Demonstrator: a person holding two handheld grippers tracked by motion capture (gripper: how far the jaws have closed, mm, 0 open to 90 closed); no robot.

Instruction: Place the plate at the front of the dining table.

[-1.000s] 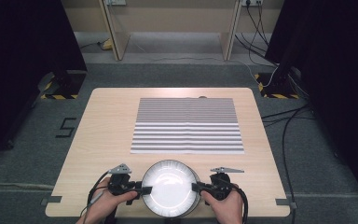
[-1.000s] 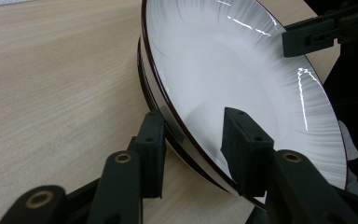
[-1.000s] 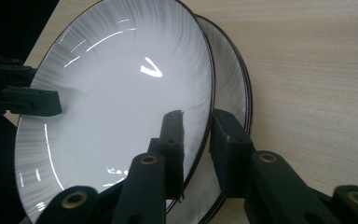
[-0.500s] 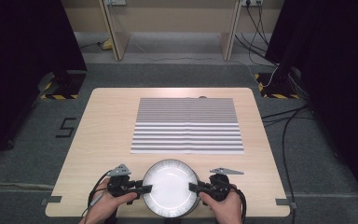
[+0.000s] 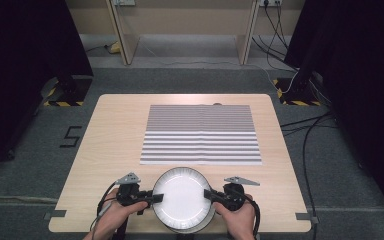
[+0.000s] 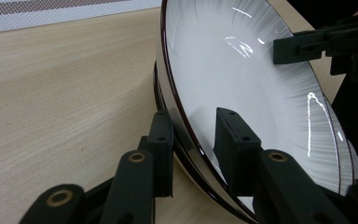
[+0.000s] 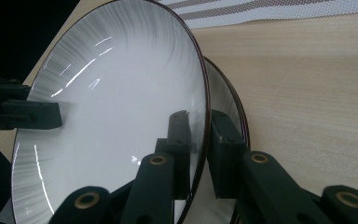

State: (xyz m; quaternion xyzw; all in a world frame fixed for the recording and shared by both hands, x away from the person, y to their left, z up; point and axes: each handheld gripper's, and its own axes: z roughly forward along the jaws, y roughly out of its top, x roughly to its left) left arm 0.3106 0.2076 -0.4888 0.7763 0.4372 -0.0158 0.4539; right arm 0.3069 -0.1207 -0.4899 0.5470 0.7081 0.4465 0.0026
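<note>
Gripping a white plate [image 5: 182,195] from both sides, the person stands at the near edge of the worktop [image 5: 110,135], one tool in each hand. The left tool [image 5: 152,198] bites the plate's left rim and the right tool [image 5: 211,194] bites its right rim; the plate sits between the two hands, just short of the striped mat [image 5: 201,134] that lies flat further back on the worktop.

In the left gripper view, the left tool [image 6: 193,140] has one jaw under the dark-edged rim and the other on the plate's white inner face [image 6: 242,84]. Its jaws have just been closing, with the rim between them, and the pads look pressed against it.

In the right gripper view, the right tool [image 7: 200,140] likewise straddles the rim, one jaw on the plate's inner face [image 7: 116,98] and one behind it. These jaws too have just been closing with the rim between them, and they clamp it. A second plate [image 7: 228,98] shows just behind the held one, edge peeking out. The top plate tilts a little off the one beneath.
</note>
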